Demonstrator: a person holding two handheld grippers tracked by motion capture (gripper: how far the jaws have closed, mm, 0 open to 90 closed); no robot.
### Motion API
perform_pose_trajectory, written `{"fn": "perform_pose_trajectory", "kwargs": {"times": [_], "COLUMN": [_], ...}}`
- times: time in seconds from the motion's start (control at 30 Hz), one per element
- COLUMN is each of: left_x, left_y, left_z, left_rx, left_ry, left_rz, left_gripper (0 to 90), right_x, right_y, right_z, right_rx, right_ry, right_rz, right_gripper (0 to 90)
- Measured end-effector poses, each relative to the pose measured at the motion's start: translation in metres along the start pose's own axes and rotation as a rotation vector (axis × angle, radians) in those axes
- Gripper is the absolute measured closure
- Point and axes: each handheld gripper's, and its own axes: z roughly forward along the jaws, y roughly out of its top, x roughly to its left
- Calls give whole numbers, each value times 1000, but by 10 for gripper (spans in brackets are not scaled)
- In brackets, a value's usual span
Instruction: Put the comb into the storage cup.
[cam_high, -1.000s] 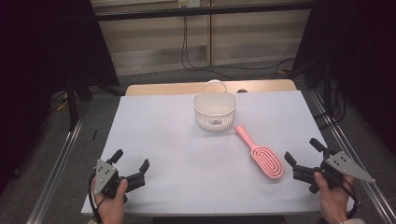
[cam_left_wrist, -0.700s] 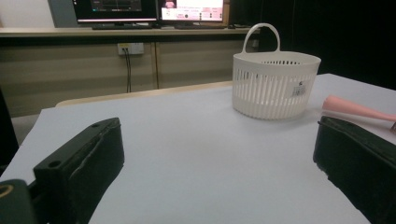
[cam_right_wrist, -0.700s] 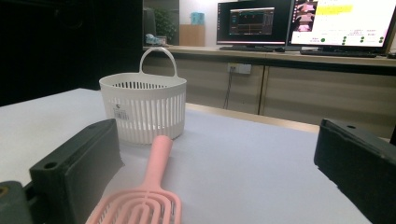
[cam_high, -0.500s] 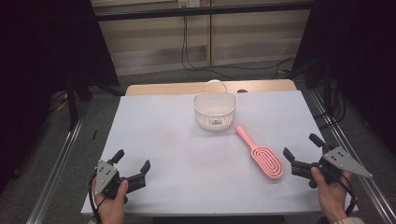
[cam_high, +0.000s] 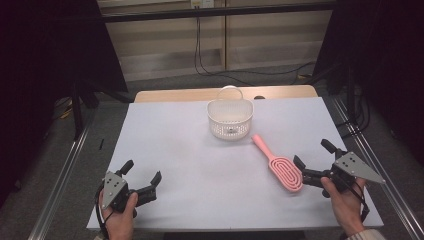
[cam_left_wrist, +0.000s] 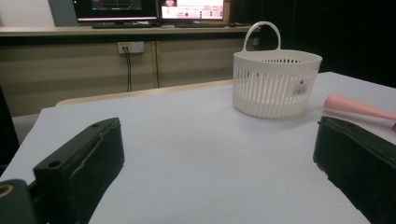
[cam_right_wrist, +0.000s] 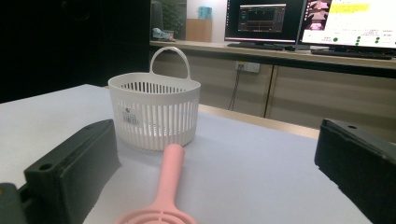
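Note:
A white slotted basket (cam_high: 230, 119) with a loop handle stands upright at the far middle of the table; it also shows as the basket (cam_left_wrist: 275, 83) and the basket (cam_right_wrist: 155, 114). A pink hairbrush (cam_high: 279, 164) lies flat to its right, handle toward the basket, head toward me; the brush handle (cam_right_wrist: 171, 178) runs between the right jaws. My right gripper (cam_high: 312, 155) stands open just right of the brush head, nothing held. My left gripper (cam_high: 142, 171) rests open at the near left, apart from both objects. The pink handle tip (cam_left_wrist: 355, 107) shows in the left gripper view.
The white table (cam_high: 175, 150) has a wooden strip along its far edge. Metal rails run along both sides. Monitors (cam_right_wrist: 308, 21) and a cabinet stand beyond the far edge. Dark curtains flank the space.
My right gripper has moved a little left toward the brush head. The left gripper, basket and brush stay where they were.

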Motion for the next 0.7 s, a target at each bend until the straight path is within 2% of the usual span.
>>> {"fn": "perform_pose_trajectory", "kwargs": {"times": [0.2,0.33,0.5,0.7], "left_x": [0,0,0,0], "left_y": [0,0,0,0], "left_z": [0,0,0,0], "left_rx": [-3,0,-1,5], "left_ry": [0,3,-4,-4], "left_rz": [0,2,-1,0], "left_gripper": [20,20,20,20], "right_x": [5,7,7,7], "right_y": [2,5,12,14], "right_z": [9,13,26,34], "right_rx": [54,67,97,135], "right_ry": [-21,-19,17,37], "right_rz": [-16,-19,-4,10], "right_gripper": [0,0,7,8]}}
